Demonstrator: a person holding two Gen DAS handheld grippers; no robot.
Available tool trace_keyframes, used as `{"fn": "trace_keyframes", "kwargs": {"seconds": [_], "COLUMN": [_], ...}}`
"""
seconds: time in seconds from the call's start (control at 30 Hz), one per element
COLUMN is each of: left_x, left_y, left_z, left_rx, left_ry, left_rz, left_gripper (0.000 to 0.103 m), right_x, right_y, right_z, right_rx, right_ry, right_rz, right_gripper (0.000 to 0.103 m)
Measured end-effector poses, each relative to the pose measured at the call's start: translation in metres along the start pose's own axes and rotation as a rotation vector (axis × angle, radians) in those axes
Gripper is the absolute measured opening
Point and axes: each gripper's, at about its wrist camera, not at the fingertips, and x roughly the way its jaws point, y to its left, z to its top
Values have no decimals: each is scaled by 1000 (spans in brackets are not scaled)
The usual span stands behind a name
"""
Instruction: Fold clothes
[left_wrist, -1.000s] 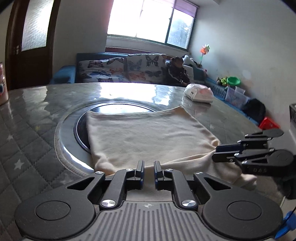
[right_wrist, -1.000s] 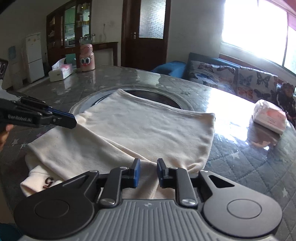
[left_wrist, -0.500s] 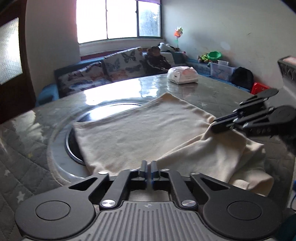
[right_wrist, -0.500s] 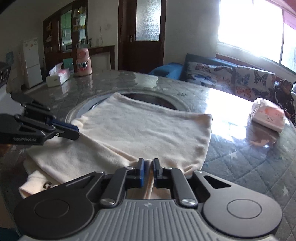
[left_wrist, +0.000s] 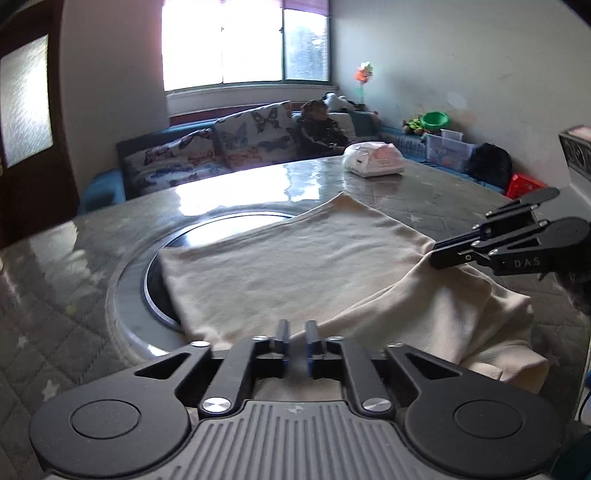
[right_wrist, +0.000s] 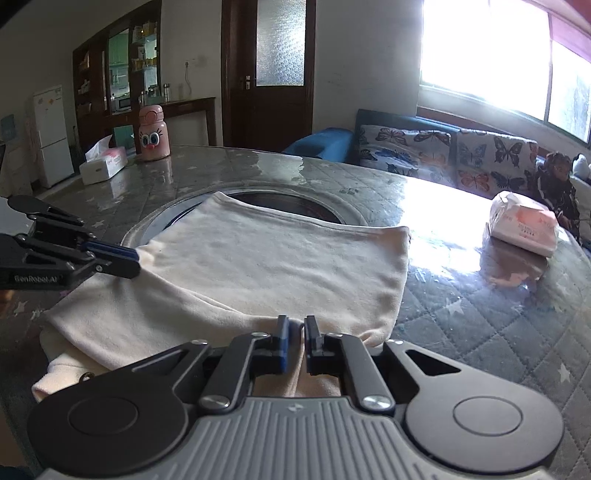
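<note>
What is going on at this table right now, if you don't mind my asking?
A person is folding a cream garment on the round table with a handheld gripper in each hand. The left gripper and right gripper sit at the near folded edge, jaws slightly apart with cloth between them. The near part is already doubled over; the far part lies flat over the table's centre ring.

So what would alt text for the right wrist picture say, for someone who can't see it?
A cream garment lies partly folded on a round quilted table; the right hand-held gripper sits at its near edge, the left hand-held gripper at its left edge. A pink bottle stands behind.
</note>
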Motion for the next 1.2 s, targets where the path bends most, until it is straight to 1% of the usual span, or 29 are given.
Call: {"fn": "trace_keyframes", "kwargs": {"seconds": [0.03, 0.1, 0.17, 0.2, 0.23, 0.27, 0.3, 0.33, 0.5, 0.63, 0.7, 0.73, 0.8, 0.83, 0.87, 0.97, 1.0, 1.07, 1.1, 1.13, 1.2], "left_x": [3, 9, 14, 16, 18, 19, 18, 16, 0, 0, 1, 1, -1, -4, -10, -30, -35, -41, -41, -40, -41], "left_y": [-1, -2, -3, -3, -3, -2, -2, -2, 0, 3, 4, 5, 6, 6, 4, -1, -5, -15, -20, -23, -20], "left_z": [1, 1, 1, 1, 0, 0, -1, -1, -2, -6, -6, -6, -2, -1, 1, 2, 0, -9, -15, -21, -36], "left_rx": [9, 28, 47, 52, 57, 61, 59, 57, 33, 15, 7, 0, -25, -32, -36, -55, -56, -46, -37, -37, -75], "left_ry": [4, 12, 21, 27, 32, 34, 35, 25, -25, -10, 1, 8, 18, 4, -16, -66, -68, -47, -25, 0, 40], "left_rz": [-9, -12, -16, -26, -34, -42, -46, -42, -10, 4, -7, -12, 14, 41, 55, 18, -2, -30, -30, -17, 17], "left_gripper": [29, 41, 41, 40, 26, 16, 9, 5, 4, 4, 4, 9, 13, 15, 15, 14, 14, 13, 12, 12, 12], "right_x": [0, 1, 4, 5, 7, 7, 7, 5, 2, 10, 11, 8, 2, -1, -4, -11, -11, -13, -14, -15, -18], "right_y": [-1, -2, -4, -5, -5, -4, -4, -3, -3, -3, -2, -2, 0, 1, 3, 9, 12, 18, 19, 19, 21], "right_z": [0, 0, -1, -1, -1, -2, -2, -2, -1, -5, -6, -5, -3, -2, -1, -2, -3, -8, -10, -12, -16], "right_rx": [3, 14, 25, 27, 28, 27, 27, 27, 48, 44, 37, 36, 27, 15, 5, -20, -34, -64, -68, -71, -78], "right_ry": [3, 10, 21, 25, 29, 28, 24, 18, -14, 11, 12, 7, -11, -20, -25, -14, -6, 8, 13, 18, 29], "right_rz": [2, 12, 25, 28, 29, 30, 31, 31, 14, 4, -3, -5, -4, 1, 9, 71, 87, 106, 107, 108, 109], "right_gripper": [11, 12, 12, 12, 12, 12, 10, 8, 5, 6, 7, 9, 11, 11, 11, 11, 11, 11, 11, 11, 11]}}
